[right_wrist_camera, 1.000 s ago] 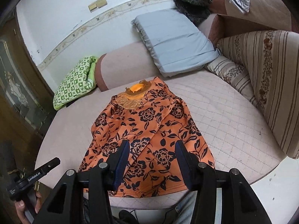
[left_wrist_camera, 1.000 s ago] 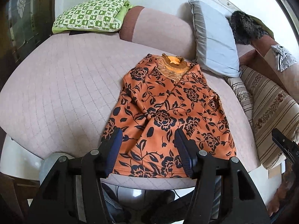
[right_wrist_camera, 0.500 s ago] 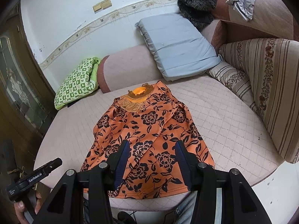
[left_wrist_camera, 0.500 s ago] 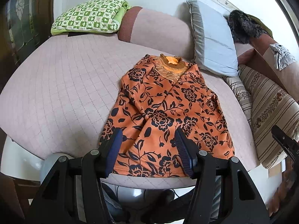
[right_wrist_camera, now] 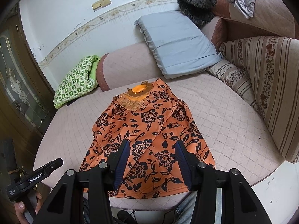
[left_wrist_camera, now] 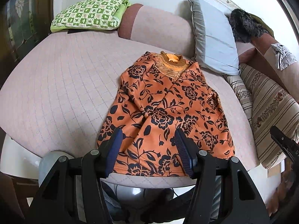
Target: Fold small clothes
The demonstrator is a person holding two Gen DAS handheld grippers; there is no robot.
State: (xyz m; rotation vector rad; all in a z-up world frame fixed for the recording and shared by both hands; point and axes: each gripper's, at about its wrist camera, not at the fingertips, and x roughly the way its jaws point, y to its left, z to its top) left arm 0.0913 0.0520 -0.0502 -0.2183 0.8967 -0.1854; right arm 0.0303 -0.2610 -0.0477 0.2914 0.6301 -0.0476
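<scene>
orange floral top laid flat on the sofa seat, both grippers clear of it

the orange top (left_wrist_camera: 164,110) with black flower print lies spread on the quilted pink seat (left_wrist_camera: 61,85) of the sofa, collar toward the backrest and hem at the front edge of the seat. both sleeves are folded inward across the body, crossing near the middle. the hem runs roughly along the seat edge; the cloth lies mostly smooth with a few low creases.

the left gripper (left_wrist_camera: 148,149) is held above the hem, pointing down toward the garment. its jaws stand apart with nothing between them, and the blue pads (left_wrist_camera: 114,149) do not touch the cloth. the right gripper (right_wrist_camera: 152,160) is likewise above the near part of the top, jaws apart and empty, pads clear of the fabric. in the right wrist view the left gripper's body shows at lower left, gripped by a hand (right_wrist_camera: 22,209).

behind the garment a grey pillow (left_wrist_camera: 214,37) leans on the backrest, its lower corner just beside the collar. a green checked cushion (left_wrist_camera: 89,13) sits at the far left end of the seat. a striped cushion (right_wrist_camera: 265,85) lines the right side, and a dark furry item (right_wrist_camera: 198,3) rests on top of the backrest.
</scene>
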